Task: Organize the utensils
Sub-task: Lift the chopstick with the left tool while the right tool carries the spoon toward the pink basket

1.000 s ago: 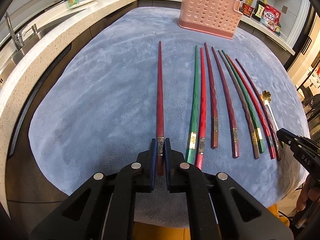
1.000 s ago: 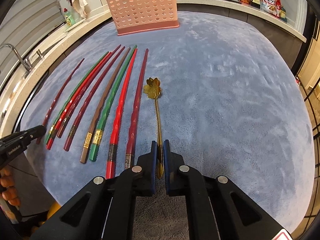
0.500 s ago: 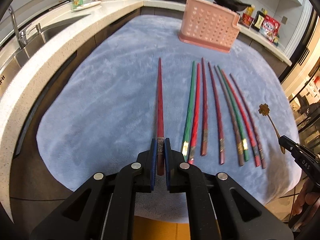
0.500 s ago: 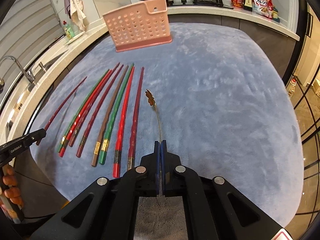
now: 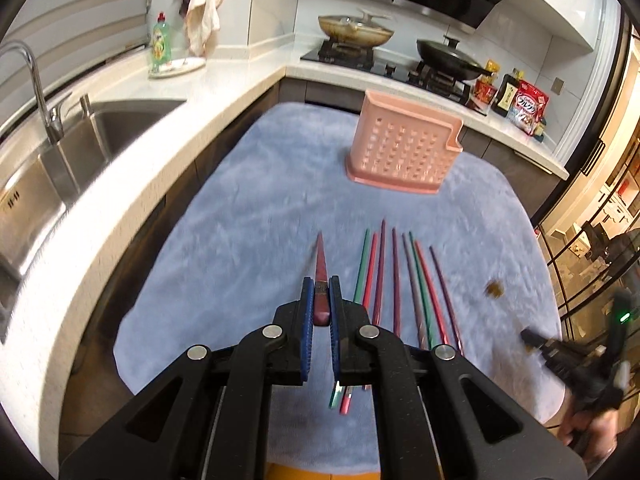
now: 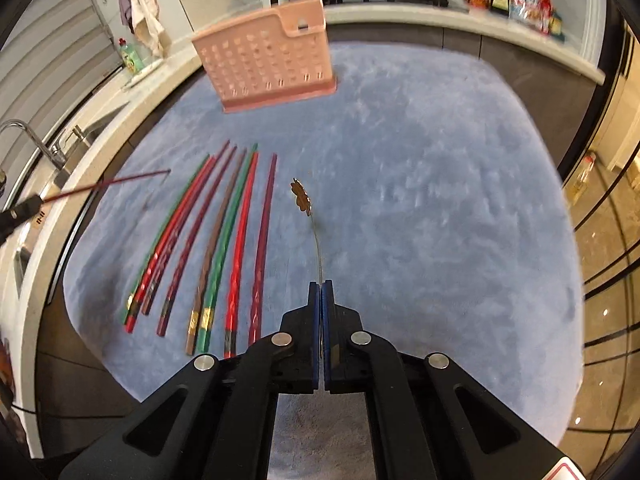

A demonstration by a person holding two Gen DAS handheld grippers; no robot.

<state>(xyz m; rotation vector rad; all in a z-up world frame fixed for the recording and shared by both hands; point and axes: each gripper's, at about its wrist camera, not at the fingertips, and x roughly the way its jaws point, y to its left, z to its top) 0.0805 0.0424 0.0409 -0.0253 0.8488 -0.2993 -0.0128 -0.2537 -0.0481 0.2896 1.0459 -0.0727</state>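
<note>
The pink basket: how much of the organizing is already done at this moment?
Done: nothing visible in the pink basket yet. In hand: the left gripper holds one red chopstick, the right gripper the gold spoon. Left: eight chopsticks on the blue cloth.

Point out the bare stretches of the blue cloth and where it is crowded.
Free: the wide stretch of blue cloth right of the gold spoon, out to the cloth's right edge, and the strip between the chopstick tips and the pink basket. Crowded: the row of chopsticks left of the spoon.
</note>
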